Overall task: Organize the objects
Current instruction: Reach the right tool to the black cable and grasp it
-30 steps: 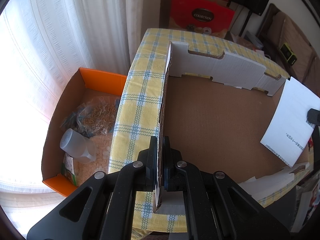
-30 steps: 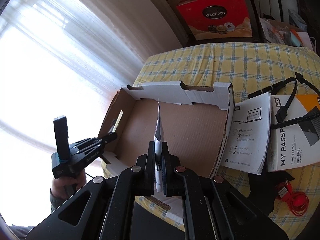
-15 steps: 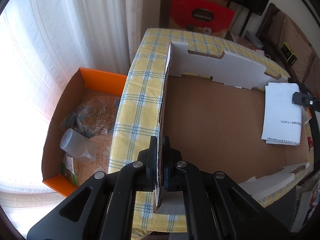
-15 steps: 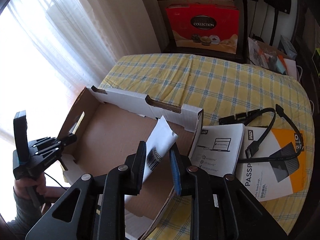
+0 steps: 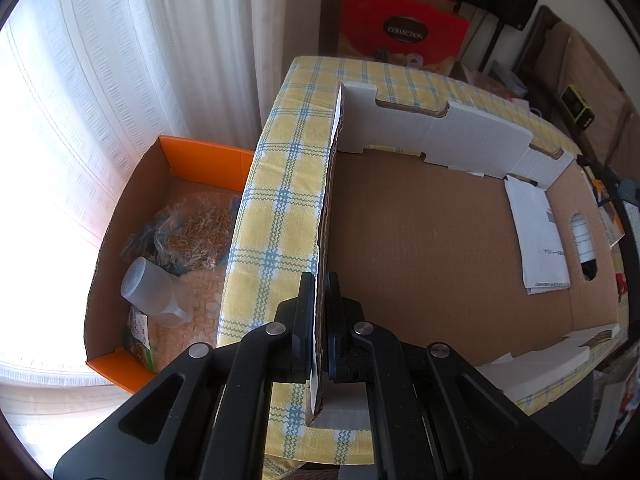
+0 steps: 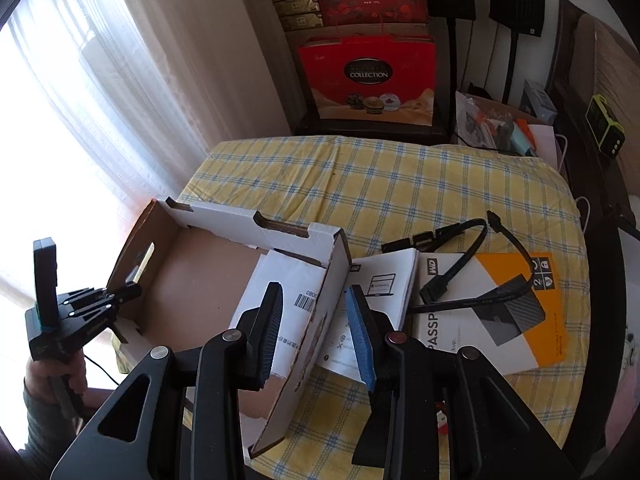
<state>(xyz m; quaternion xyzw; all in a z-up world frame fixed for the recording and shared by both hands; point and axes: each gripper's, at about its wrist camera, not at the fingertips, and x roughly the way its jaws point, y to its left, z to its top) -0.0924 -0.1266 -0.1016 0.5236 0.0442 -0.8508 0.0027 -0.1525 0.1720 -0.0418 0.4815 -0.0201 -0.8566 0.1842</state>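
A shallow cardboard box lies on the yellow checked tablecloth. My left gripper is shut on the box's left wall; the right wrist view also shows this left gripper, held by a hand. A white printed sheet lies flat inside the box against its right wall. In the right wrist view the sheet sits below my right gripper. Its jaws are opening. The box's right wall shows between them, and the pads press on nothing.
A white booklet, an orange-and-white drive package and black cables lie on the cloth right of the box. An orange carton with a plastic bottle stands on the floor beside the table. A red gift bag stands behind.
My right gripper opened and let go of the white sheet, which dropped from upright to flat by the box's right wall. The gripper drew back over that wall. The left gripper stayed put.
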